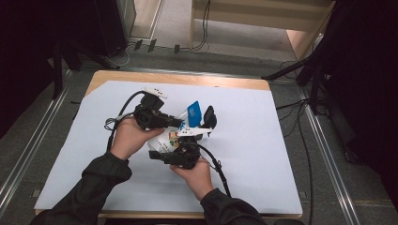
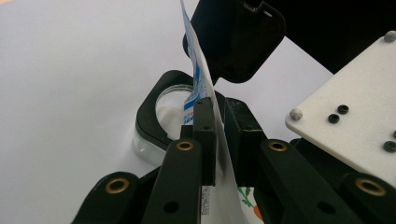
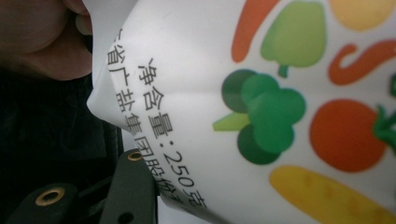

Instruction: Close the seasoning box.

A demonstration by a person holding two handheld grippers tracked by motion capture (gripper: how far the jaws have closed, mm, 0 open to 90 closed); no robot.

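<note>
A white bag (image 1: 170, 138) printed with vegetables, its top edge blue (image 1: 194, 111), hangs between both grippers over the middle of the table. In the left gripper view my left gripper (image 2: 219, 107) pinches the bag's thin upper edge (image 2: 198, 70) between its pads. My left gripper (image 1: 176, 123) reaches in from the left. My right gripper (image 1: 159, 152) grips the bag's lower part from the near side. In the right gripper view the bag (image 3: 261, 107) lies close over one black finger (image 3: 133, 182). Behind the bag sits a clear black-rimmed container (image 2: 154, 116) with its black lid (image 2: 238, 37) raised.
A white sheet (image 1: 258, 154) covers the wooden table. The open lid (image 1: 209, 117) stands just right of the bag. The right gripper's white plate (image 2: 345, 116) shows at the right of the left gripper view. Cables and stand legs lie on the floor beyond the far edge.
</note>
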